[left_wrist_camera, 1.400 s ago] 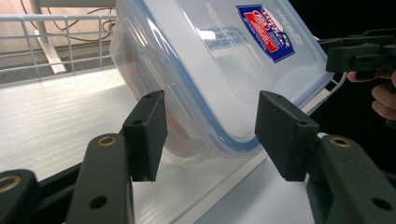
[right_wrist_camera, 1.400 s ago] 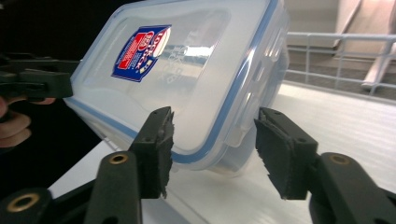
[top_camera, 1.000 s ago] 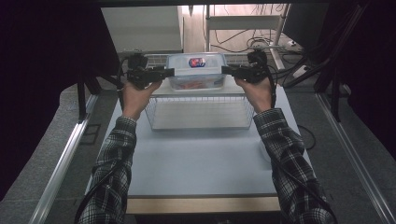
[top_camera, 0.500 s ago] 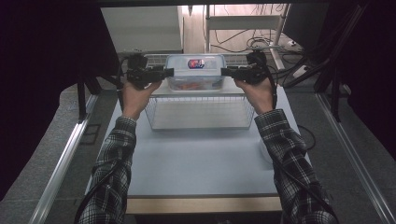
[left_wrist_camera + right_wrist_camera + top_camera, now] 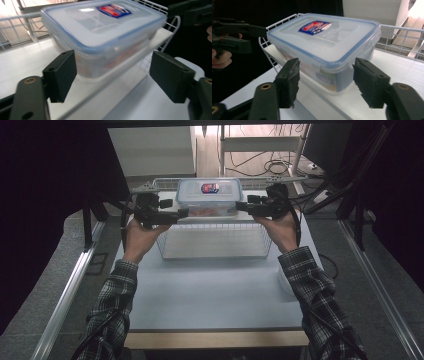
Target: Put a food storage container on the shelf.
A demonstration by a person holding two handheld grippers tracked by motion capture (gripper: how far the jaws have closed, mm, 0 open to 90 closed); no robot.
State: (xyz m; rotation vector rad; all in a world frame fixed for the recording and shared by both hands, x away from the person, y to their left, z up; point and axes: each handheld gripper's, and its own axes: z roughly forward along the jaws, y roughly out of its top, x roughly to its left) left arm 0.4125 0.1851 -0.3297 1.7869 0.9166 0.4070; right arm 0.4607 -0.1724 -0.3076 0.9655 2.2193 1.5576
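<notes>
- Clear rectangular plastic food box w/ blue-rimmed snap lid and red-blue label point(image 5: 209, 198) sits on the white shelf point(image 5: 200, 216) at the far edge of the tabletop point(image 5: 210, 290), on top of the white wire basket point(image 5: 215, 240), close to the shelf's near edge.
- We read it as just set down: box rests flat on its own, nothing under it but the shelf.
- Left gripper point(image 5: 183, 213) at the box's left end; jaws have just been opening, pads clear of the wall in the left gripper view point(image 5: 112, 72), so released.
- Right gripper point(image 5: 241, 206) at the right end; jaws have just been opening too, box point(image 5: 324, 47) sits beyond its pads, untouched, so let go.
- Both stay level and opposed, prob. because a two-sided hold kept the box level.
- Next, in our judgement: back both straight out sideways, no snagging the lid's clasps or the basket's wire.
</notes>
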